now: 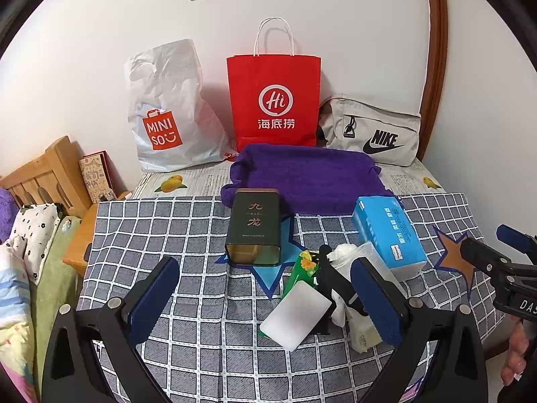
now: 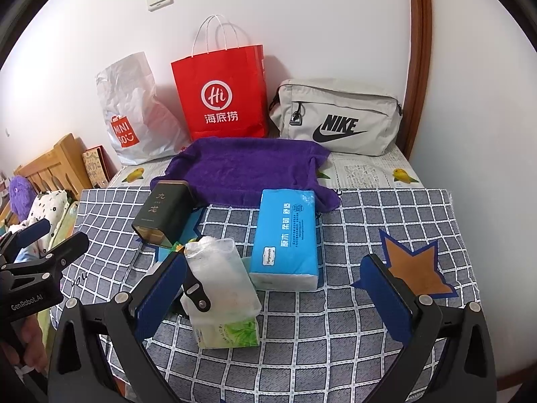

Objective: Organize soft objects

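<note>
A purple towel [image 1: 308, 174] [image 2: 248, 168] lies spread at the back of the checked cloth. In front of it sit a blue tissue pack [image 1: 389, 231] [image 2: 285, 238] and an opened white-and-green tissue pack [image 1: 349, 265] [image 2: 225, 288], which has a black clip [image 2: 196, 294] against it. My left gripper [image 1: 265, 299] is open above the cloth, its right finger beside the opened pack. My right gripper [image 2: 273, 297] is open too, with the opened pack just inside its left finger and the blue pack just beyond the gap. Neither holds anything.
A dark green tin [image 1: 255, 228] [image 2: 164, 211] lies left of the packs, with a white card [image 1: 295, 315] nearer me. A Miniso plastic bag [image 1: 167, 117], a red paper bag [image 1: 273, 100] and a grey Nike pouch [image 1: 372, 131] line the wall. A bed [image 1: 27, 252] is at the left.
</note>
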Tool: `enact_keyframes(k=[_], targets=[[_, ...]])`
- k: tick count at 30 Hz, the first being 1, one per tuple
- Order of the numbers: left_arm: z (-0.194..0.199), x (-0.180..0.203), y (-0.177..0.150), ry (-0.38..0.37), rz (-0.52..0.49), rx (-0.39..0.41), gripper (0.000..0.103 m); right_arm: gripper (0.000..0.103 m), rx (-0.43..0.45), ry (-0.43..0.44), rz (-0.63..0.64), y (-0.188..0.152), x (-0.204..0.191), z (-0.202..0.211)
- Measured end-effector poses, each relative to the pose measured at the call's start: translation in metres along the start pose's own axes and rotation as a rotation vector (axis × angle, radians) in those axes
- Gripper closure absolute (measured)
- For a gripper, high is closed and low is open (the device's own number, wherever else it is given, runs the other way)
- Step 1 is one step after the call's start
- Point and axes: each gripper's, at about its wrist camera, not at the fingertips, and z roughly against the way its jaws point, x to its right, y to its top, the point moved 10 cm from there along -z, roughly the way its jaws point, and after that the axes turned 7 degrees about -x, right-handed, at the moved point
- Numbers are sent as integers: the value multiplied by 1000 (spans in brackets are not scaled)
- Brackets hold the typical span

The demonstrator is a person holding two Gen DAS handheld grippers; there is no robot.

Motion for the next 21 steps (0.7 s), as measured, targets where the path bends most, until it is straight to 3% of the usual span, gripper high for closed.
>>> enact_keyframes(k=[21], targets=[[2,2,0,-3,-8,4,0,0,6,0,2,0,0,4]])
